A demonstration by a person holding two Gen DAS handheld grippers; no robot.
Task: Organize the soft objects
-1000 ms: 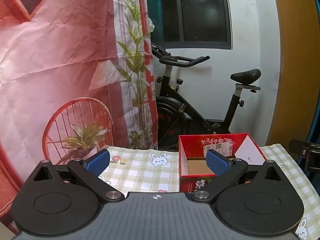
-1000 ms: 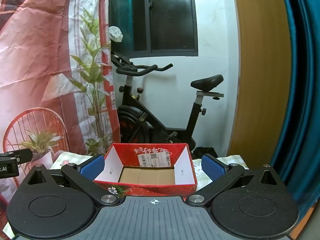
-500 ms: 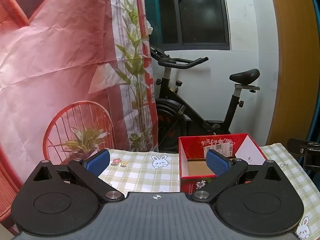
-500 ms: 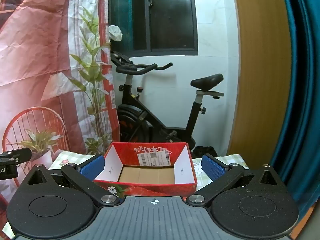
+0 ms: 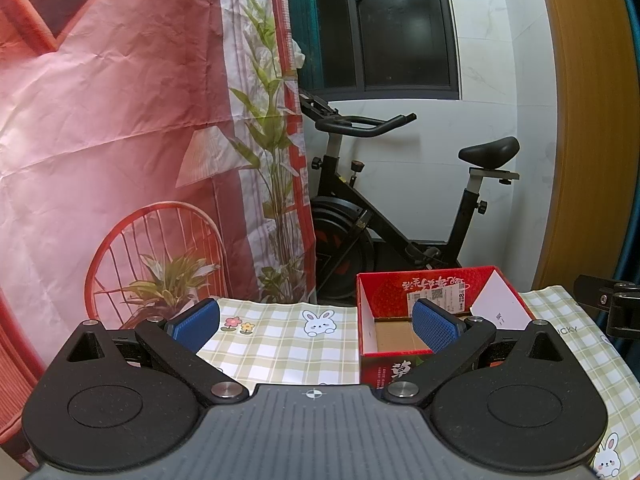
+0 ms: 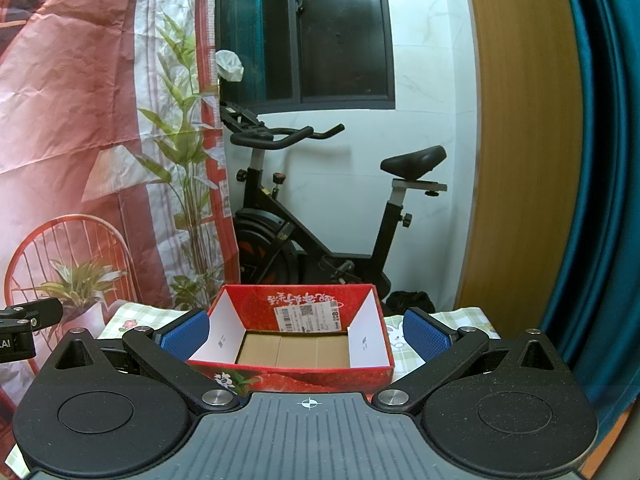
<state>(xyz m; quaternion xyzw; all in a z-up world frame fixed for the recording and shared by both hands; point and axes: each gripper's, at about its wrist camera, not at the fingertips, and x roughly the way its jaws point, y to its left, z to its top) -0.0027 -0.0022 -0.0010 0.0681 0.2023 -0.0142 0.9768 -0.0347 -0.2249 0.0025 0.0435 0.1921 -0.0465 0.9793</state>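
Two grippers are in view, and we hold both above a table covered by a checked cloth (image 5: 280, 344) printed with rabbits and flowers. We see the left gripper (image 5: 314, 322) with its blue pads (image 5: 194, 320) spread wide and nothing between them. We see the right gripper (image 6: 306, 330) in the same released condition, its pads (image 6: 422, 330) well apart and empty. One red box (image 6: 296, 376) stands on the cloth with its top open; its cardboard floor is bare, and a white label sits on the inside of its far wall. In the right wrist view the box lies directly ahead, between the two pads. In the left wrist view the box (image 5: 400, 368) lies to the right of centre, and the right-hand pad overlaps its opening. No soft objects appear in either view. Behind the table we see an exercise bike (image 6: 320, 208), a dark window (image 6: 340, 32) and a printed pink backdrop (image 5: 120, 120).
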